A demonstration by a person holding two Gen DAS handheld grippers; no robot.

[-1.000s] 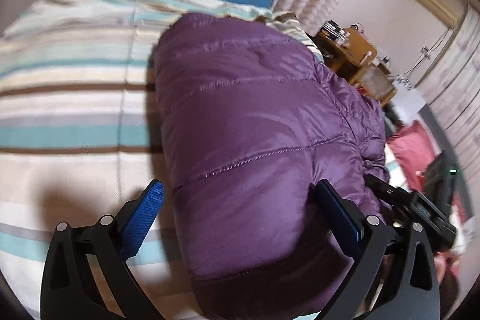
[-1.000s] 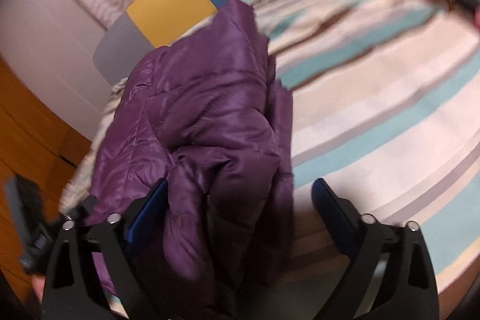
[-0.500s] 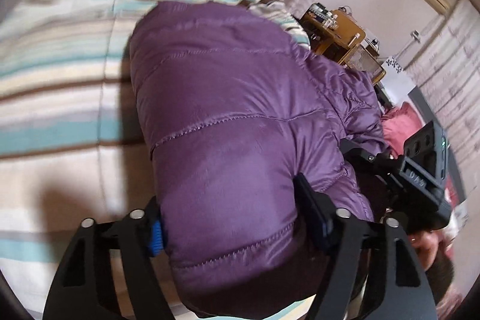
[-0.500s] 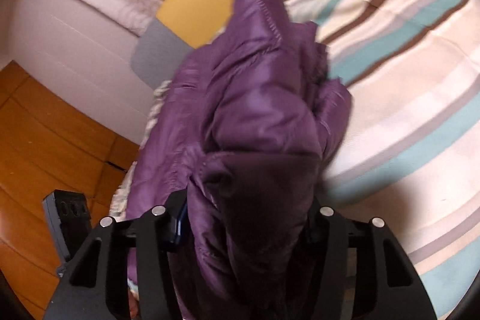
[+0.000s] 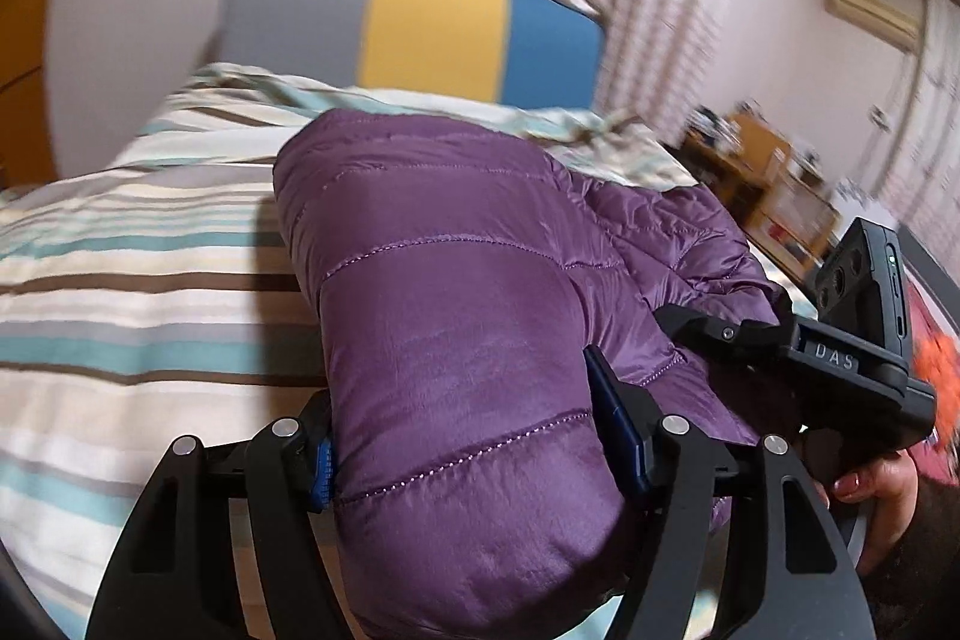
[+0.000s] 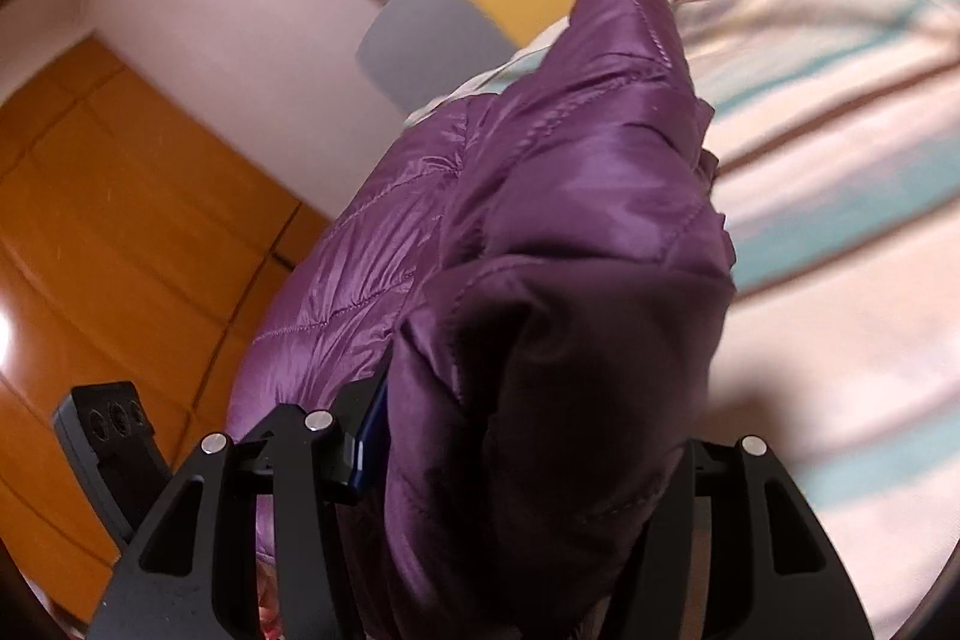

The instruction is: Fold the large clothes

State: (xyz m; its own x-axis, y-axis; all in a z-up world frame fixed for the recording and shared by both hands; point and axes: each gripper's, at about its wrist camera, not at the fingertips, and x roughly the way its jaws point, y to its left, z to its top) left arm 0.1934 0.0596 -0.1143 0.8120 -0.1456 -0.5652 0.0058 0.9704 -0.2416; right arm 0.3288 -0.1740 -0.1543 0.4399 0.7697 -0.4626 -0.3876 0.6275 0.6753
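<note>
We clamp left gripper (image 5: pixel 468 451) and right gripper (image 6: pixel 522 460) on near end of purple puffer jacket (image 5: pixel 456 280), bunched thick between pads; rest trails on striped bed (image 5: pixel 120 280), so we judge both corners raised for fold toward headboard (image 5: pixel 420 28)

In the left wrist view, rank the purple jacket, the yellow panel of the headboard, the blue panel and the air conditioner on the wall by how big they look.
1. purple jacket, though nearness inflates it
2. yellow panel
3. blue panel
4. air conditioner, small and far off
</note>
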